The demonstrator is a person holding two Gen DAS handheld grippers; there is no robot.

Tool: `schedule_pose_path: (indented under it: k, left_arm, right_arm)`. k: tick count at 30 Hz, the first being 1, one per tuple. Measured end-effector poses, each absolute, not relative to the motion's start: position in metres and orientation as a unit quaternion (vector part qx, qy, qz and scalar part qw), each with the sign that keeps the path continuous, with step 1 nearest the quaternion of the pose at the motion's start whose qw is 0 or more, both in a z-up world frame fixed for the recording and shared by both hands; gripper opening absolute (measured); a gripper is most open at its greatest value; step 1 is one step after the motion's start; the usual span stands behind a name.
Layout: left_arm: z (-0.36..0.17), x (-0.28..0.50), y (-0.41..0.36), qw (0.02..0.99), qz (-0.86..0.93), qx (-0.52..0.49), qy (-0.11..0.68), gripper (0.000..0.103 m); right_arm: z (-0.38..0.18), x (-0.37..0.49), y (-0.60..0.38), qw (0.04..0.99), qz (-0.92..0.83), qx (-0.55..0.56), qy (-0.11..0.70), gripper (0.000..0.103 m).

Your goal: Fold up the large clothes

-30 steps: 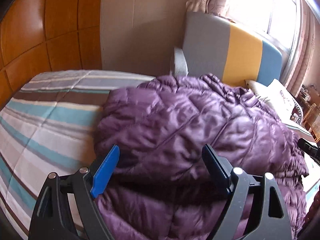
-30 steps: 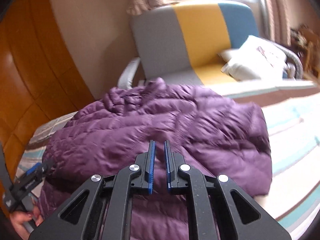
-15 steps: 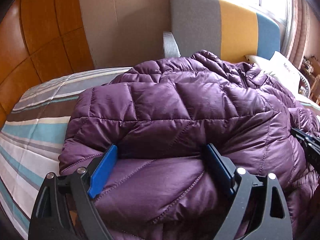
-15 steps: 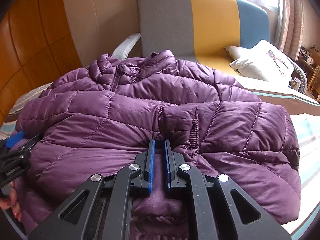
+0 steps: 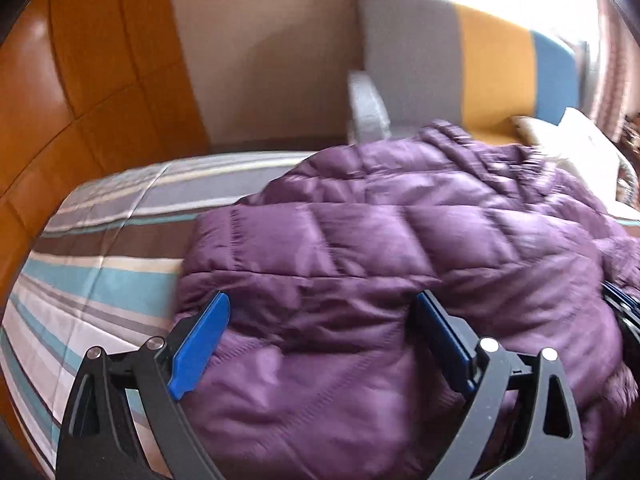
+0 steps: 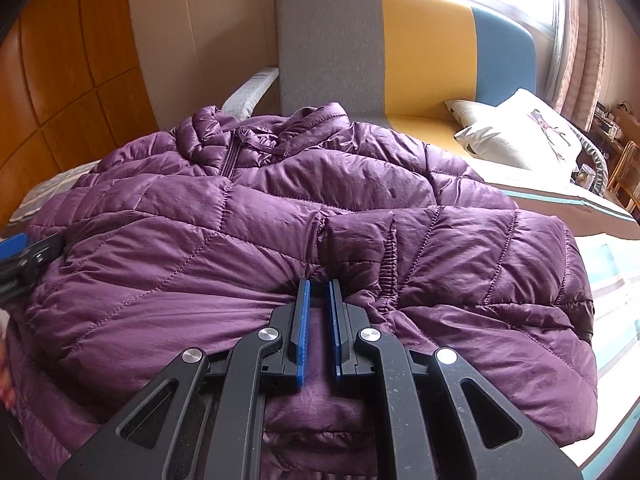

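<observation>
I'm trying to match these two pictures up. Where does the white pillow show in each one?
Left wrist view: the white pillow sits at the far right edge, blurred, behind the purple jacket.
Right wrist view: the pillow lies upper right, on the sofa seat.
Shared landmark: the grey, yellow and blue sofa back, just left of the pillow in both.

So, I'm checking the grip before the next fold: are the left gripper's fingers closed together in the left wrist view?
No, the left gripper stands wide open, its blue pads apart over the purple puffer jacket.
</observation>
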State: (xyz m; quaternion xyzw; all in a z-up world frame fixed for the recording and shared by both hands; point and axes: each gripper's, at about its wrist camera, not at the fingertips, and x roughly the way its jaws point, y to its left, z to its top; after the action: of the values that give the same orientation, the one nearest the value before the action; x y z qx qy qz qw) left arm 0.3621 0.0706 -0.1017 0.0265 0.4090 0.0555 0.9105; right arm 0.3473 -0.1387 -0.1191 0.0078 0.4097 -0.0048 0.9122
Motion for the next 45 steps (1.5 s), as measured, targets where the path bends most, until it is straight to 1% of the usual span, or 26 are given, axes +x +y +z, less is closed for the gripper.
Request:
schedule_pose_path:
  k: [2, 7, 13, 15, 19, 22, 23, 24, 25, 26, 27, 29, 32, 35, 37, 41, 43, 44, 45]
  left_arm:
    - [-0.109, 0.369, 0.080, 0.906, 0.062, 0.016, 0.418, 0.096]
    - [-0.124, 0.377, 0.085, 0.900, 0.053, 0.002, 0.434, 0.097]
    - [-0.121, 0.373, 0.088, 0.902, 0.046, -0.006, 0.429, 0.098]
    - [-0.115, 0.363, 0.091, 0.905, 0.045, -0.010, 0.423, 0.100]
    - [-0.106, 0.327, 0.092, 0.912, 0.037, -0.024, 0.408, 0.101]
    - [-0.103, 0.306, 0.089, 0.913, 0.023, -0.014, 0.407, 0.101]
    - [-0.103, 0.301, 0.088, 0.912, 0.020, -0.011, 0.409, 0.101]
    - [-0.103, 0.296, 0.088, 0.912, 0.017, -0.010, 0.410, 0.101]
    - [-0.104, 0.291, 0.090, 0.911, 0.015, -0.011, 0.413, 0.101]
    - [-0.106, 0.287, 0.093, 0.909, 0.013, -0.014, 0.416, 0.101]
    - [-0.108, 0.283, 0.094, 0.907, 0.011, -0.017, 0.421, 0.101]
    - [-0.115, 0.277, 0.096, 0.898, 0.010, -0.022, 0.439, 0.101]
    - [-0.122, 0.266, 0.100, 0.889, 0.011, -0.035, 0.457, 0.101]
    - [-0.118, 0.248, 0.105, 0.894, 0.007, -0.039, 0.447, 0.101]
    - [-0.115, 0.231, 0.108, 0.899, 0.010, -0.028, 0.437, 0.101]
    - [-0.108, 0.194, 0.119, 0.909, 0.002, -0.011, 0.416, 0.099]
    - [-0.106, 0.175, 0.128, 0.909, -0.010, -0.011, 0.416, 0.087]
    - [-0.106, 0.170, 0.131, 0.907, -0.015, -0.015, 0.420, 0.077]
    - [-0.107, 0.163, 0.136, 0.905, -0.020, -0.022, 0.425, 0.072]
  right_arm:
    - [-0.119, 0.347, -0.139, 0.912, -0.005, 0.006, 0.409, 0.008]
    - [-0.120, 0.346, -0.138, 0.913, -0.006, 0.005, 0.408, 0.008]
    - [-0.120, 0.347, -0.136, 0.912, -0.009, 0.000, 0.410, 0.008]
    - [-0.120, 0.347, -0.137, 0.912, -0.007, 0.001, 0.411, 0.008]
    - [-0.118, 0.348, -0.139, 0.910, 0.000, 0.011, 0.414, 0.009]
    - [-0.111, 0.345, -0.141, 0.908, 0.003, 0.009, 0.418, 0.010]
    - [-0.107, 0.342, -0.142, 0.909, 0.005, 0.007, 0.417, 0.013]
    - [-0.103, 0.337, -0.142, 0.911, 0.006, 0.008, 0.413, 0.023]
    - [-0.099, 0.332, -0.143, 0.913, 0.006, 0.010, 0.408, 0.043]
    - [-0.094, 0.325, -0.145, 0.916, 0.004, 0.012, 0.400, 0.055]
    - [-0.091, 0.319, -0.147, 0.920, -0.001, 0.012, 0.392, 0.063]
    - [-0.084, 0.303, -0.152, 0.926, -0.002, 0.012, 0.377, 0.063]
    - [-0.082, 0.283, -0.160, 0.921, -0.008, 0.015, 0.390, 0.063]
    - [-0.081, 0.258, -0.172, 0.916, -0.006, 0.037, 0.399, 0.063]
    - [-0.079, 0.237, -0.182, 0.916, -0.003, 0.048, 0.399, 0.059]
    - [-0.071, 0.189, -0.201, 0.917, 0.011, 0.065, 0.394, 0.059]
    - [-0.069, 0.164, -0.214, 0.916, 0.021, 0.075, 0.394, 0.059]
    - [-0.069, 0.152, -0.221, 0.915, 0.025, 0.082, 0.394, 0.059]
    - [-0.071, 0.137, -0.230, 0.913, 0.032, 0.094, 0.396, 0.054]
